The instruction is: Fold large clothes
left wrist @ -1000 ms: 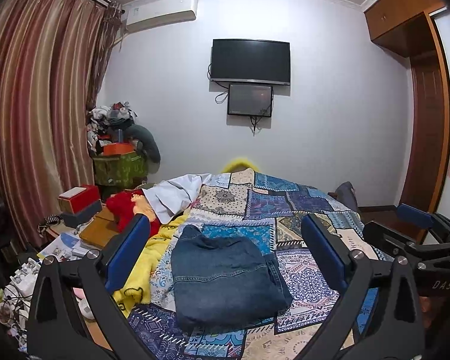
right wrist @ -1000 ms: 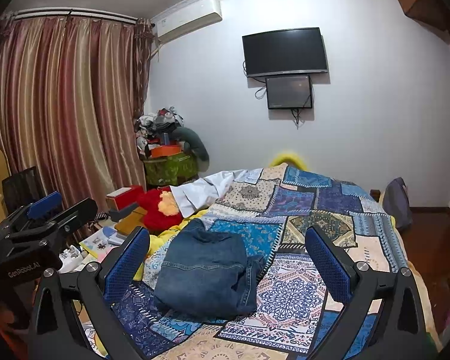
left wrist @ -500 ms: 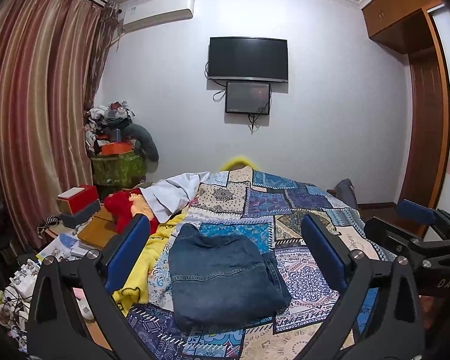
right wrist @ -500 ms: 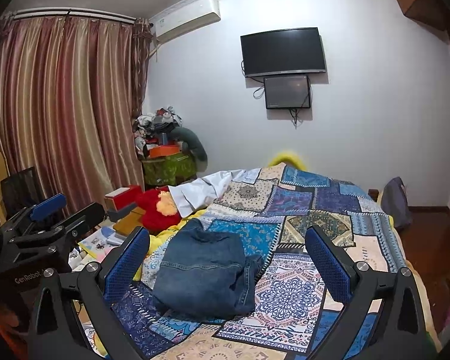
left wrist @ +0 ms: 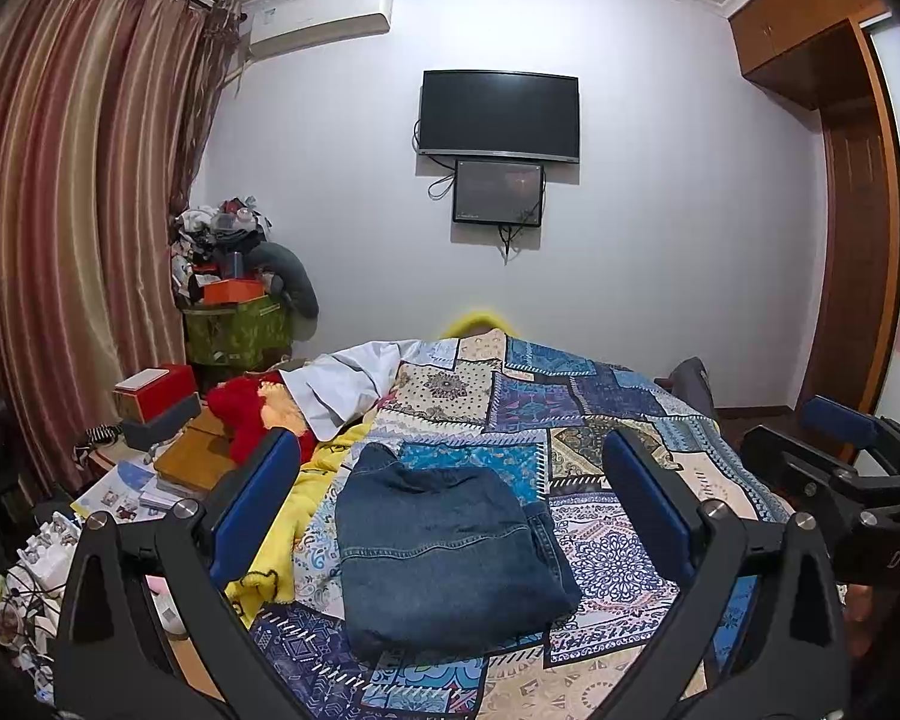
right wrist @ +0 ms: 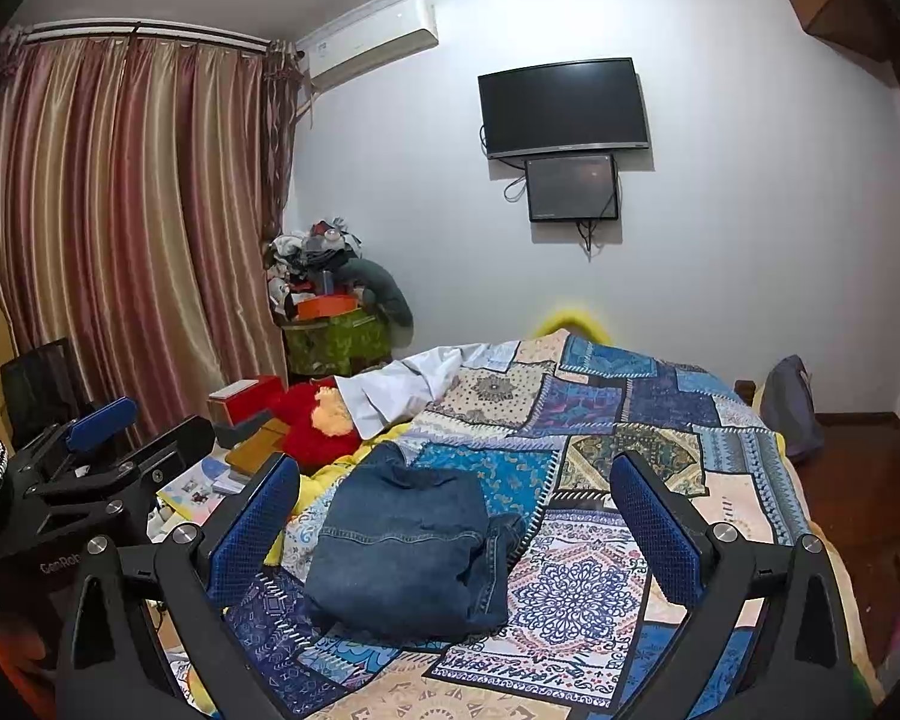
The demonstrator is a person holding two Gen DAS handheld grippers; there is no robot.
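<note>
A folded pair of blue jeans [left wrist: 444, 546] lies on the patchwork bedspread [left wrist: 600, 414], near its front left part; it also shows in the right wrist view [right wrist: 408, 546]. My left gripper [left wrist: 450, 504] is open and empty, held above and before the jeans. My right gripper [right wrist: 456, 510] is open and empty too, held above the bed to the right of the left one. Each gripper shows at the edge of the other's view: the right gripper [left wrist: 840, 450], the left gripper [right wrist: 96, 438].
A white garment [left wrist: 348, 384] lies at the bed's far left by a red plush toy [left wrist: 246, 414] and a yellow blanket [left wrist: 282, 534]. Boxes and papers [left wrist: 162, 420] crowd the left side. A curtain [left wrist: 60, 240], a wall TV [left wrist: 498, 114] and a wardrobe [left wrist: 846, 240] bound the room.
Both grippers have drifted slightly, so the views shift a little. The jeans lie as before and both grippers stay open.
</note>
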